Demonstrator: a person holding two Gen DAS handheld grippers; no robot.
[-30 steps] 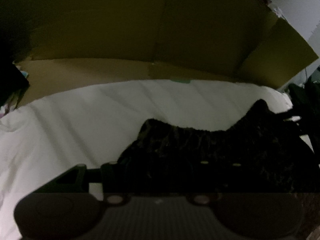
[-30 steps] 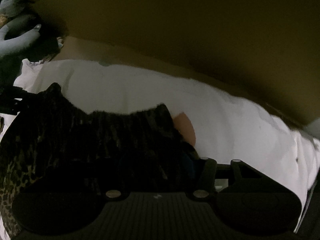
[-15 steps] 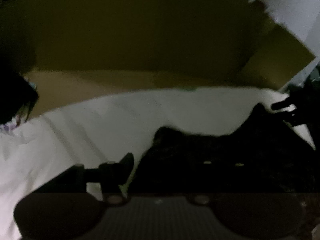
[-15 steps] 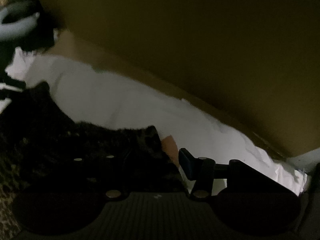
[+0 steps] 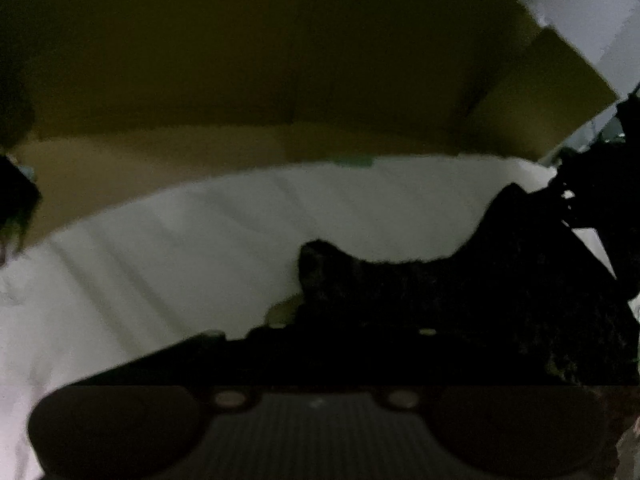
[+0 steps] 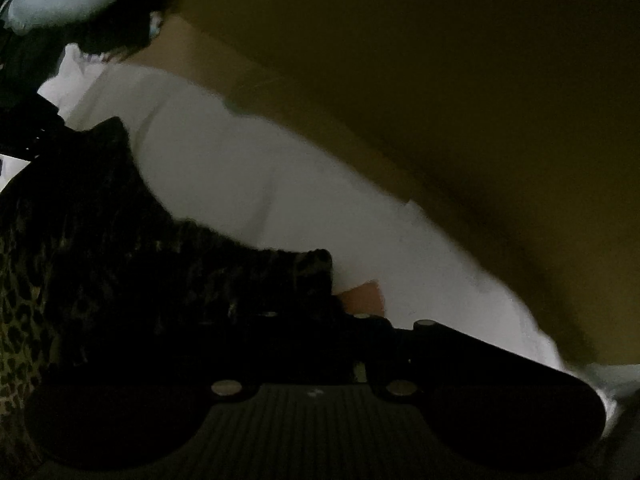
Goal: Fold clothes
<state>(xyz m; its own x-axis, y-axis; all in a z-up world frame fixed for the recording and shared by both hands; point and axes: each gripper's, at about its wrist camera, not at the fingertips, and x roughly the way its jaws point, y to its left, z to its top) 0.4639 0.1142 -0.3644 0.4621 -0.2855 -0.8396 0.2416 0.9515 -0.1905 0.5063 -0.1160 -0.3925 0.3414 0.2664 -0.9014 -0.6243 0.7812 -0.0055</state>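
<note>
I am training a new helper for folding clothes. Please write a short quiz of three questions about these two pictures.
1. True or false: the garment lies on a white sheet.
2. What rises behind the sheet? A: cardboard. B: a mirror. C: a curtain.
3. Fill in: the garment has a ____ print.

Key: 1 true; 2 A; 3 leopard.
</note>
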